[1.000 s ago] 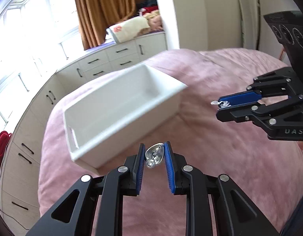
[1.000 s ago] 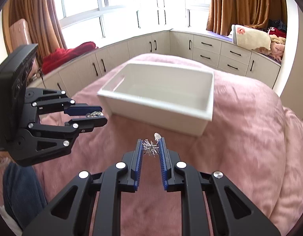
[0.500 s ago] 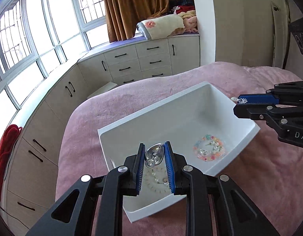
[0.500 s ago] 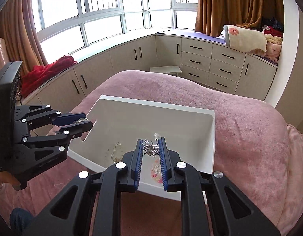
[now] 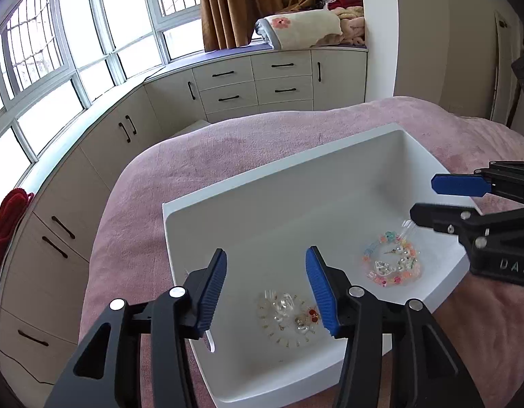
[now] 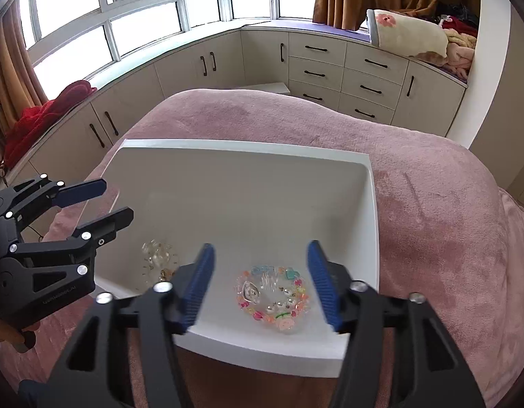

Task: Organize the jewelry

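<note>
Now that both tongs gape wide over the white bin (image 5: 330, 183) on the pink bedspread (image 6: 432, 187), the small silver pieces they pinched half a second ago are gone from their pads. The left tongs (image 5: 266, 289) hang above the clear pearl bracelet (image 5: 285, 316), the right tongs (image 6: 260, 280) above the colourful bead bracelet (image 6: 275, 297). Judging by this, both pieces have dropped into the bin. Which glints are the released pieces is hard to tell; motion blur smears them.
</note>
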The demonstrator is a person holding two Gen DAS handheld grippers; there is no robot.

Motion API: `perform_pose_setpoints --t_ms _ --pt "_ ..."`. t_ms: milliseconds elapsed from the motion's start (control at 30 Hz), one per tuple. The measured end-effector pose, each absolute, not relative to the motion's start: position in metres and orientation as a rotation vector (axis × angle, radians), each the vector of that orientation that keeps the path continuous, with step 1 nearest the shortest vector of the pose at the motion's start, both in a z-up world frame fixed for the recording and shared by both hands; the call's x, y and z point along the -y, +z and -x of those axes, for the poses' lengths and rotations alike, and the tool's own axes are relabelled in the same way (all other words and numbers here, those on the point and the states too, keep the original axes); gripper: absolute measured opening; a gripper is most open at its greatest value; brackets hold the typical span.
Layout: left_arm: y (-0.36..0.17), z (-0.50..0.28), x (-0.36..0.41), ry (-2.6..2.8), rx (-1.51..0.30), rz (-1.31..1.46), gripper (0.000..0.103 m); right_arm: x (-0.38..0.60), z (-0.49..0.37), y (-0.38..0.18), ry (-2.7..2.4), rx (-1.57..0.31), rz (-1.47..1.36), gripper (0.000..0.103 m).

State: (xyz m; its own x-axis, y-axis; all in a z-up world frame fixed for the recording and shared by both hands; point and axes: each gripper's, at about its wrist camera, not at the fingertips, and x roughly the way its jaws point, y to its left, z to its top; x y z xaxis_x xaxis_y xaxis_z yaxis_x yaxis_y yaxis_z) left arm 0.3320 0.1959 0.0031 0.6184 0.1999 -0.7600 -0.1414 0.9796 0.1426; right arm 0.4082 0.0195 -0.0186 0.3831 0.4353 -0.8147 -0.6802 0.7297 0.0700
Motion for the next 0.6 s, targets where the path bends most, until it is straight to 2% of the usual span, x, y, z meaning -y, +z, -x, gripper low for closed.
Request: perform_pose_setpoints --t_ms 100,133,233,300,600 --pt "0.010 -0.330 -0.193 0.206 -0.863 -0.074 0.063 -0.017 -0.400 -0.011 0.706 -0.898 0.325 0.068" --pt "0.013 -0.329 -0.193 0.214 -0.855 -0.072 0.070 -0.016 -0.397 -0.007 0.689 -0.877 0.337 0.071" --pt "0.026 -0.322 -0.189 0.230 -0.816 -0.061 0.083 -0.009 -0.384 0.007 0.635 -0.800 0.368 0.086" --pt "0.036 -0.316 -0.185 0.245 -0.788 -0.057 0.089 -0.005 -0.376 0.015 0.598 -0.757 0.383 0.090" --pt "0.056 -0.296 -0.171 0.281 -0.739 -0.051 0.092 0.019 -0.353 0.030 0.567 -0.702 0.272 0.098"
